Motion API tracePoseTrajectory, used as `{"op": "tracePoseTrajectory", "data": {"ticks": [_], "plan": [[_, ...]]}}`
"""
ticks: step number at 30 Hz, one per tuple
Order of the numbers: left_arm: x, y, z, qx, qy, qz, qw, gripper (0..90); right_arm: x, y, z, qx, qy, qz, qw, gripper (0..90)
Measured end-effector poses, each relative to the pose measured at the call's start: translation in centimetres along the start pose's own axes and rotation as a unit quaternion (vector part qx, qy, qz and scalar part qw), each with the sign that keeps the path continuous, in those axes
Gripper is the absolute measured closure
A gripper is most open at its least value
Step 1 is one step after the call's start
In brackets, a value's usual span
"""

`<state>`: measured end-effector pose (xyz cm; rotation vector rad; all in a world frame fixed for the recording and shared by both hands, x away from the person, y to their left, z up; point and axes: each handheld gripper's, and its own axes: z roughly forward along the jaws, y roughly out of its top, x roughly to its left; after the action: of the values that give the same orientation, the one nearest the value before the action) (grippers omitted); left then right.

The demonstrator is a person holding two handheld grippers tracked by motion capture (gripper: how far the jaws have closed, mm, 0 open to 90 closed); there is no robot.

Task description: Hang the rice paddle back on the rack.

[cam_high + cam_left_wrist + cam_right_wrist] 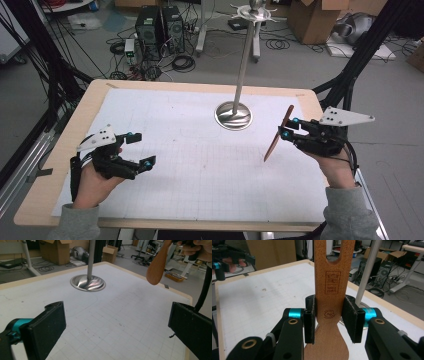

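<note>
The wooden spatula [278, 135] hangs in the air over the right part of the bench [55, 165], clear of the white gridded sheet [190, 165], tilted with its rounded end low and toward the middle and its slotted end up. The right tool [286, 128] holds it: in the right gripper view the two black pads press on the narrow edges of the flat handle [329, 302], near the stamped marks and just below the slot, so the jaws stand fairly narrow around the wood.

The grip bears on thin edges only, with a long length of spatula on either side of the pads. I judge that the spatula could pivot or slide down between the pads if the hand swings or jolts. The metal stand [244, 65] with its round base [233, 115] rises just to the left of the spatula's upper end; a careless sweep that way could knock the wood against the pole and twist it out of the grip.

The right hand [334, 167] comes in from the lower right, wrist raised, tool pointing left across the bench. The left tool [138, 148] sits low over the left side of the sheet, well apart from the spatula, jaws wide with nothing between them; the left hand [95, 182] rests close to the bench, pointing right.
</note>
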<state>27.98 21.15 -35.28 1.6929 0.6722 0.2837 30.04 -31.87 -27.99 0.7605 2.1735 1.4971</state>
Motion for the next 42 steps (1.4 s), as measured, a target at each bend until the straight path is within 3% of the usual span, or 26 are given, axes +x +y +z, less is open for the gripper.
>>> {"op": "tracePoseTrajectory", "data": {"ticks": [5,8,10,13,19,25,35,42], "plan": [[0.2,-0.2,-0.4,-0.005,0.007,-0.002,1.0,1.7,-0.6,1.1,0.5,-0.003,-0.029,0.003,0.9996,65.0],[0.2,-0.3,-0.5,-0.006,0.008,-0.004,0.9999,1.8,-1.1,1.5,0.8,-0.003,-0.029,0.003,0.9996,65.0],[0.3,-0.4,-0.6,-0.005,0.01,-0.004,0.9999,1.8,-1.6,1.7,1.0,-0.005,-0.021,0.003,0.9998,64.9],[0.3,-0.6,-0.6,-0.004,0.009,-0.004,0.9999,1.7,-2.5,2.0,1.4,0.005,0.01,0.009,0.9999,65.0],[0.4,-0.8,-0.5,-0.001,0.009,-0.006,0.9999,1.8,-4.3,2.0,1.9,-0.006,0.037,0.023,0.999,64.9],[1.0,-1.0,-1.1,-0.007,0.017,-0.02,0.9996,1.7,-5.6,2.6,2.5,-0.008,0.036,0.026,0.999,65.0],[1.4,-1.2,-1.3,-0.008,0.02,-0.026,0.9994,1.7,-6.9,4.5,3.1,-0.011,0.034,0.023,0.9991,65.0],[1.5,-1.1,-1.9,-0.015,0.021,-0.027,0.9993,1.7,-7.5,5.2,3.1,-0.015,0.021,0.036,0.999,65.0]]}}
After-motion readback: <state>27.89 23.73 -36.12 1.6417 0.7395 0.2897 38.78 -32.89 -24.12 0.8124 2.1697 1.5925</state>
